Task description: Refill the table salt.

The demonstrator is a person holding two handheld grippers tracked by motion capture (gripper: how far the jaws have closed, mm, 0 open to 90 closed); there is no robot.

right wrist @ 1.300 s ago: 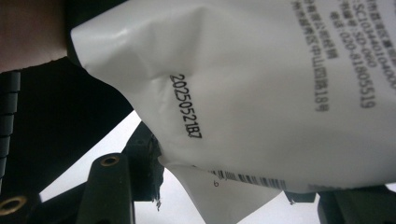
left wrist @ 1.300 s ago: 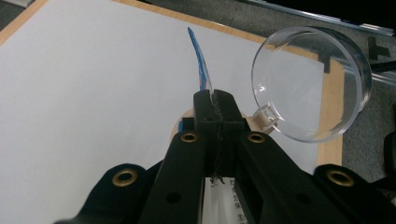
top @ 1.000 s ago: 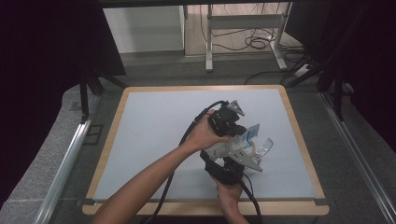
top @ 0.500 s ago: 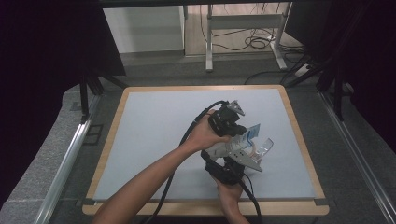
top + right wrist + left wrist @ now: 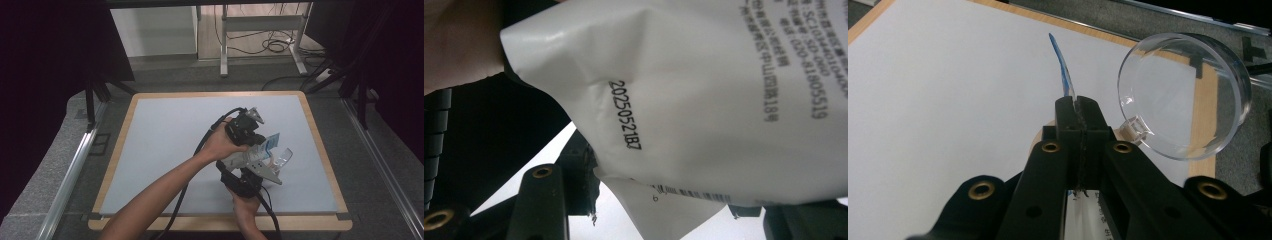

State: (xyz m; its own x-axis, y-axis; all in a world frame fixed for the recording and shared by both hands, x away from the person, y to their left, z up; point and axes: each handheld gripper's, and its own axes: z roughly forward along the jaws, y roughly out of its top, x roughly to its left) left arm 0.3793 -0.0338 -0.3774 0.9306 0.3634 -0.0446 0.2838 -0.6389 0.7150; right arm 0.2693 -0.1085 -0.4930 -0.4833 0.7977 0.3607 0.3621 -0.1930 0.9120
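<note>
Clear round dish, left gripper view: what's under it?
Through the clear dish you see the pale table mat, its wooden edge and grey floor beyond. The packet's lower part is hidden by the left hand-held gripper.

Bright evenly lit table (image 5: pixel 165 130), dark surroundings, soft shadows under the arms, close packet (image 5: pixel 704 100) slightly blurred

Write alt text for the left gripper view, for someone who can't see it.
The left claw is shut on the edge of a thin blue-and-white packet, held above a pale table. A clear round plastic lid sits just to its right in the picture.
</note>
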